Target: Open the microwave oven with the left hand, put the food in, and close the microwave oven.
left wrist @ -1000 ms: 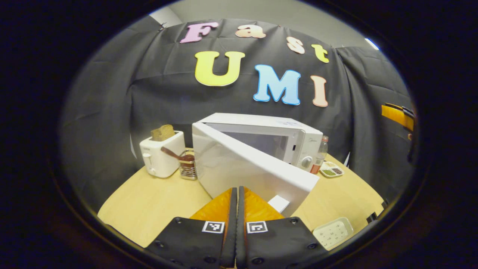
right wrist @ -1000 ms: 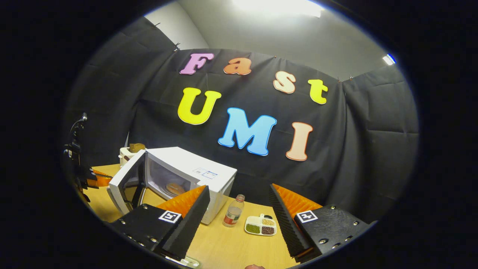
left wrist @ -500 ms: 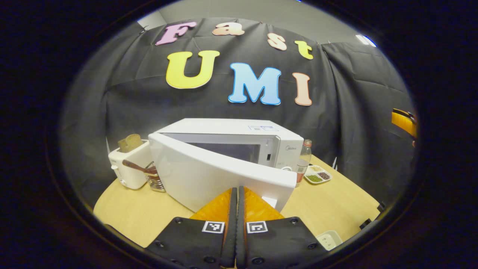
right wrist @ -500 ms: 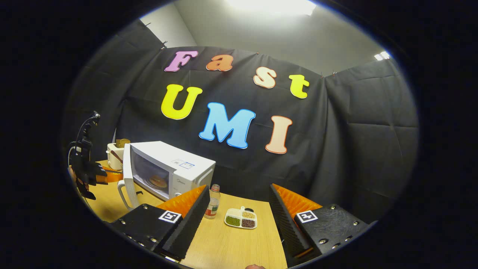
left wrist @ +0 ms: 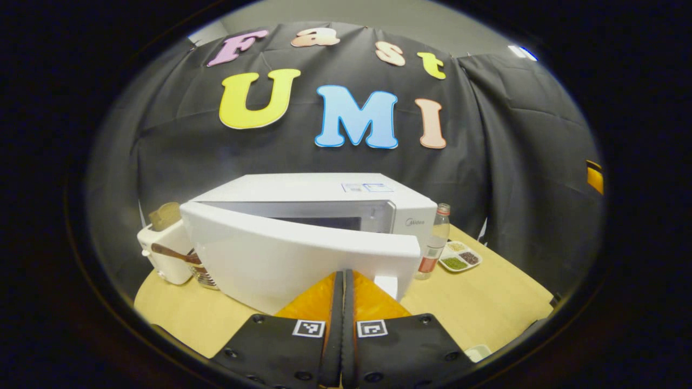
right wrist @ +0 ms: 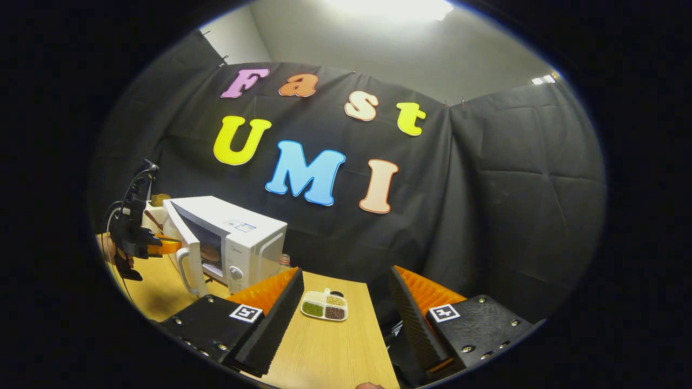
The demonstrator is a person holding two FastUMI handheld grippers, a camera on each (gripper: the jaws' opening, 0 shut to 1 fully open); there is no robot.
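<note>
The white microwave [left wrist: 324,197] stands on the table with its door [left wrist: 292,259] ajar, only a narrow gap left at the handle side. My left gripper [left wrist: 344,274] is shut with nothing between its fingers, and its tips rest against the door's outer face. In the right gripper view the microwave [right wrist: 240,232] is at the left, and the round brown food [right wrist: 208,252] shows inside through the gap. There the left gripper [right wrist: 162,247], held by a hand, presses on the door [right wrist: 184,254]. My right gripper [right wrist: 346,270] hangs open and holds nothing, off to the microwave's right.
A white toaster [left wrist: 162,248] with bread and a wire holder [left wrist: 203,274] with a spoon stand left of the microwave. A bottle [left wrist: 435,237] and a divided dish of beans [left wrist: 459,256] stand to its right. The wooden table [right wrist: 330,351] ends near the right gripper.
The door has swung from wide open to nearly shut, with my left gripper's tips following against it. The right gripper has drifted right, away from the microwave, and stays open.
</note>
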